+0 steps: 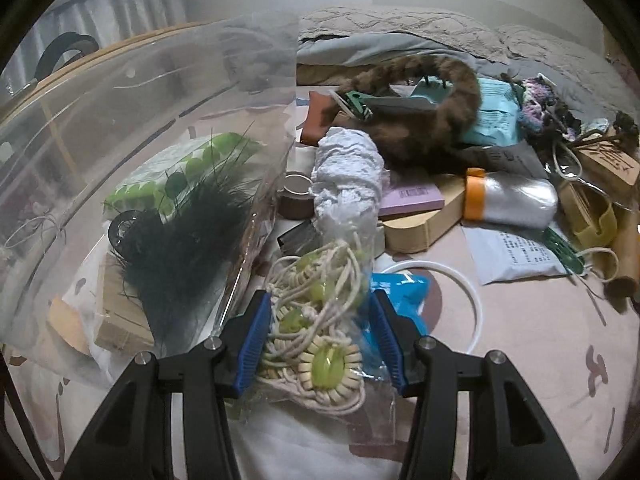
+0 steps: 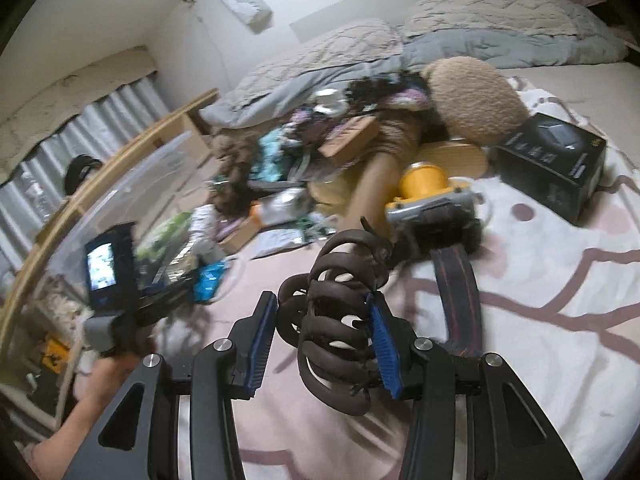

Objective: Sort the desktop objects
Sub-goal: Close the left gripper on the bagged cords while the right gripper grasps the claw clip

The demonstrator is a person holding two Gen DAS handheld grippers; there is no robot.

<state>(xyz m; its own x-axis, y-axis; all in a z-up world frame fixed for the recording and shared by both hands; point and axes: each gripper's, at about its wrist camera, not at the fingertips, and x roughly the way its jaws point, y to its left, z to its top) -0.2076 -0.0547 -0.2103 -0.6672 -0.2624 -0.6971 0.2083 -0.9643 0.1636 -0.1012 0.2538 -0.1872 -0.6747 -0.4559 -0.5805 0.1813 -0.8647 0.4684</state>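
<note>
Sorting looks barely begun: in the left wrist view the left gripper, low centre, clamps a clear bag of cream cord and green beads beside the half-filled clear bin, clutter heaped upper right; in the right wrist view the right gripper holds a dark brown hair claw at lower centre

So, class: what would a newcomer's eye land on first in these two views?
Probably the left claw gripping a clear bag of cream cord and green beads, beside the big clear plastic bin. Then the right claw with a dark brown coiled hair clip between its pads, above the pink-patterned bedspread.
</note>
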